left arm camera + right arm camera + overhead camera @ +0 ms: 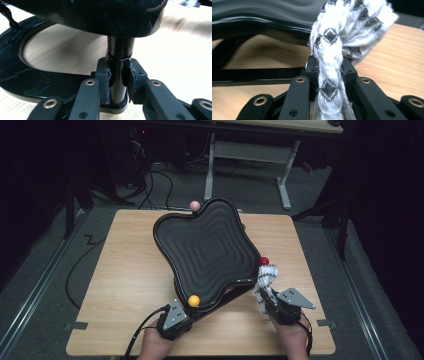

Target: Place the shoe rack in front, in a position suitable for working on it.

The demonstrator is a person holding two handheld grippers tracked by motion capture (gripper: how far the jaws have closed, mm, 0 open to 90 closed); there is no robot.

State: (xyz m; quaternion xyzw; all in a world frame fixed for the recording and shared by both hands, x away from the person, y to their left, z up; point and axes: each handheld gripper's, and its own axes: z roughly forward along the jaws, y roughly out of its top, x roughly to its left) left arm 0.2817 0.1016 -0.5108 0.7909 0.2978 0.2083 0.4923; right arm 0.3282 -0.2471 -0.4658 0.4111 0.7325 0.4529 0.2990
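Closest to the lens, our left gripper (119, 86) pinches the black post (119, 55) that carries the tray, its pads (103, 82) pressed against the post on either side just above the foot. From above we see that gripper (176, 316) at the near edge of the wooden table (115, 285), right under the yellow ball (194, 300) on the tray's near corner. Our right gripper (329, 82) is clamped on a bunched white cloth with a black pattern (332, 37), the fabric squeezed tight between the jaws and sticking up past them; in the high view this gripper (280, 306) holds the cloth (265, 281) up against the tray's right lobe, just below the red ball (264, 261). The tray itself, a black wavy dish with ridged rings (210, 250), sits tilted on its stand near the middle of the table, with a pink ball (195, 205) at its far corner. We judge that we are at the wiping step: one hand steadies the stand while the other brings the cloth to the rim. Whether the cloth already touches the rim we cannot tell. Next, we think, the cloth has to sweep over the ridged surface with light pressure, while the left grip stays firm so the tilted tray does not swing or tip.
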